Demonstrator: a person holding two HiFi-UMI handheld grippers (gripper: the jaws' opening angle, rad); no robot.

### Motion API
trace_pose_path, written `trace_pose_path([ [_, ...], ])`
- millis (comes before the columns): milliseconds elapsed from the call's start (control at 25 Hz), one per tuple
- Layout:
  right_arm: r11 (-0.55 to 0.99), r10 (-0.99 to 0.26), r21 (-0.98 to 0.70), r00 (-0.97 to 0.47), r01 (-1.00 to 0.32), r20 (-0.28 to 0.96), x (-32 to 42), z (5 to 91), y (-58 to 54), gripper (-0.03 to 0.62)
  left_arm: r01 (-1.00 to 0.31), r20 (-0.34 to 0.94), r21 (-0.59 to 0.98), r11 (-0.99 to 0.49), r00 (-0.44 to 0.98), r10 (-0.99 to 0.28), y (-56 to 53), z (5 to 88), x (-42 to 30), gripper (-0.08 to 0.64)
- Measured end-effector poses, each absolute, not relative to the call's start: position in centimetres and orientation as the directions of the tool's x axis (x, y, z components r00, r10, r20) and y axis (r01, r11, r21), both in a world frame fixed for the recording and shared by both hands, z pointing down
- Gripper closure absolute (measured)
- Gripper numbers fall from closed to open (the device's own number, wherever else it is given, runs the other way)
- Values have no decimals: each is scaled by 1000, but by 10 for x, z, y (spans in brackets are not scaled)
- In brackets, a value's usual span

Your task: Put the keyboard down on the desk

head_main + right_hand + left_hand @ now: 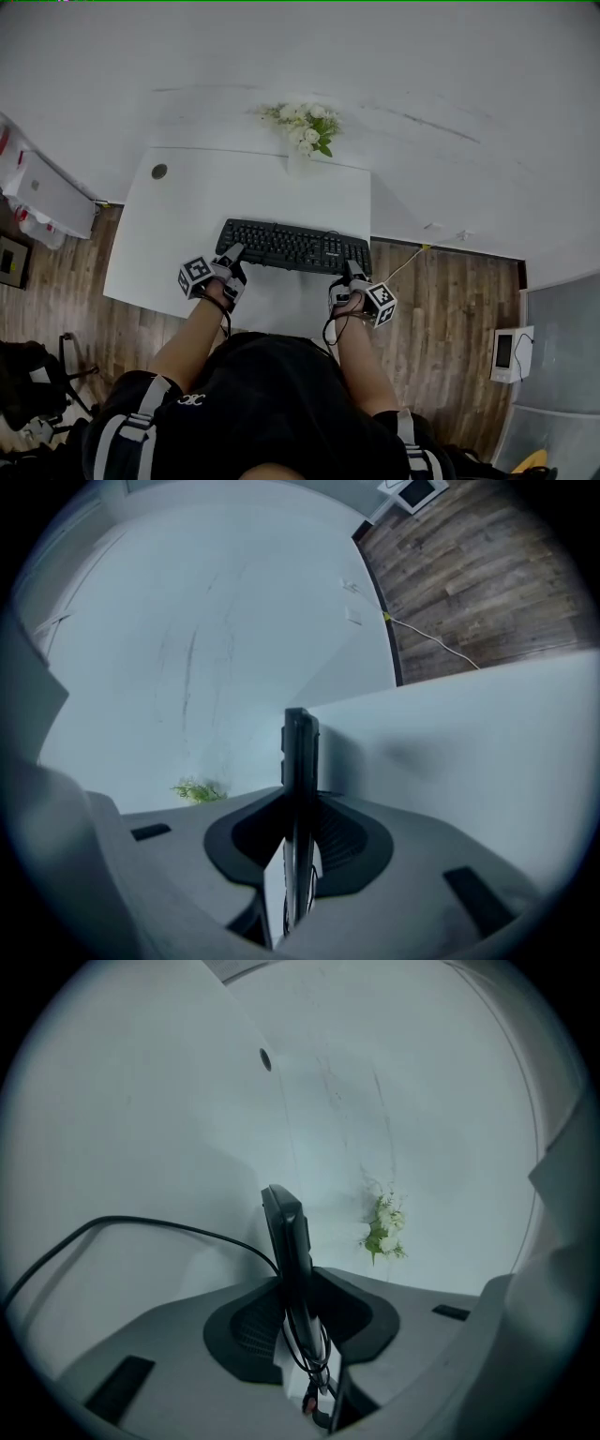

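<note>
keyboard (293, 247) | gripped: left claw (234, 253), right claw (352, 271) (both ends) | over desk (187, 225)

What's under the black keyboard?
The white desk lies under the keyboard. The patch right beneath it is covered, so whether they touch cannot be seen. The left gripper and right gripper clamp its near corners.
</note>
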State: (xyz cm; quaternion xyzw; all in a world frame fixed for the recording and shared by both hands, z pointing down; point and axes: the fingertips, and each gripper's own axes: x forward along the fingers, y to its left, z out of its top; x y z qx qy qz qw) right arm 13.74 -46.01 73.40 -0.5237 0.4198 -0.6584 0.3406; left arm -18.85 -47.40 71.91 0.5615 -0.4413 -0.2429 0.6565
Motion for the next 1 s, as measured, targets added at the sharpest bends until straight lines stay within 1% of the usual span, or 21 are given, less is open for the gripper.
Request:
trace_pose_path([
  [120,-437,-878,-899,-222,8,425,138,741,-460,520,-183,338,941,284,489,-804,-475,727,-188,459],
  [320,-432,-880,-902,-228,15,417,138,744,-463,518,-202,383,924,325,486,-786,-474,739,-189,462],
  [440,-500,-841,-866,-239,-3,486,134,757,-455,503,-236,450,893,383,480,-753,-470,751,-190,459],
  [520,-553,-807,-833,-242,-13,539,134,765,-447,489,-271,494,869,414,472,-730,-468,758,-191,443],
  [640,-580,-769,-811,-276,-78,576,129,769,-442,465,-338,557,830,443,458,-693,-466,764,-193,419],
  [720,-601,-742,-788,-275,-135,612,128,772,-439,460,-371,596,802,467,446,-668,-464,769,-195,405],
  [840,-642,-691,-737,-258,-209,675,130,778,-433,418,-437,662,747,500,420,-622,-456,778,-198,374],
  [920,-654,-667,-712,-251,-254,702,130,777,-429,406,-488,699,710,508,399,-594,-451,782,-201,349],
  [1000,-659,-639,-682,-244,-317,730,130,776,-428,364,-519,717,689,506,384,-581,-449,784,-203,336],
])
